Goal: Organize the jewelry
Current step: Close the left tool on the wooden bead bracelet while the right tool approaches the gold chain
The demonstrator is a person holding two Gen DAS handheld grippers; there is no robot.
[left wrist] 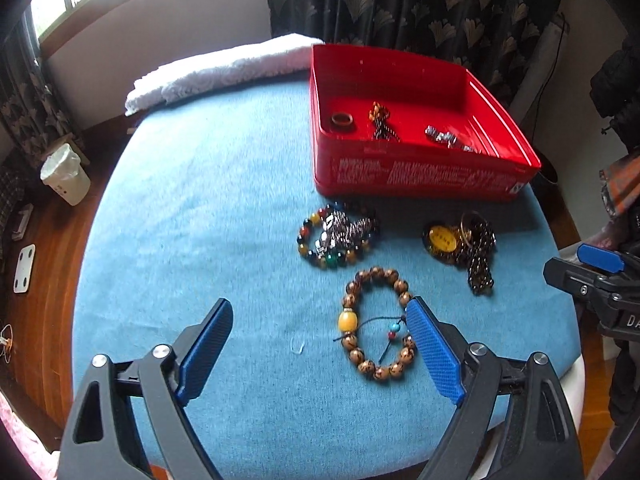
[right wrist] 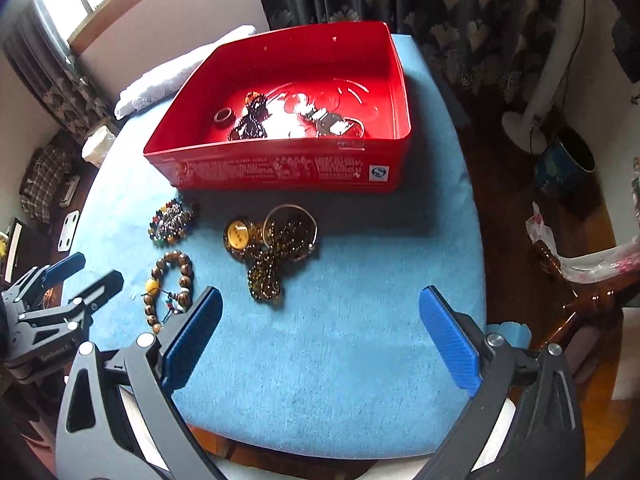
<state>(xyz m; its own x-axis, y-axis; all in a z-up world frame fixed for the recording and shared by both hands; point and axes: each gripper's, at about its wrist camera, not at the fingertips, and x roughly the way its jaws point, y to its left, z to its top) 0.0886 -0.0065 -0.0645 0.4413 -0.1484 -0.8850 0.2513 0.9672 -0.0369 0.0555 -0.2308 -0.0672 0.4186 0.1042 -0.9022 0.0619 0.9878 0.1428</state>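
A red tin (left wrist: 420, 178) stands open at the back of the blue cloth and holds a ring (left wrist: 343, 119), a dark bead string (left wrist: 382, 124) and a silver piece (left wrist: 448, 138). In front of it lie a many-coloured bead bracelet (left wrist: 336, 236), a dark bead pile with a yellow pendant (left wrist: 460, 244) and a wooden bead bracelet (left wrist: 347, 320). My left gripper (left wrist: 320, 304) hangs open over the wooden bracelet, its right pad covering the bracelet's right side. My right gripper (right wrist: 320, 292) is open over bare cloth, just short of the dark bead pile (right wrist: 272, 244).
A folded white towel (left wrist: 224, 68) lies at the table's back left. The round table's edge drops off close behind both grippers. On the wooden floor stand a white bin (left wrist: 66, 178), a white fan base (right wrist: 532, 120) and a blue pot (right wrist: 564, 164).
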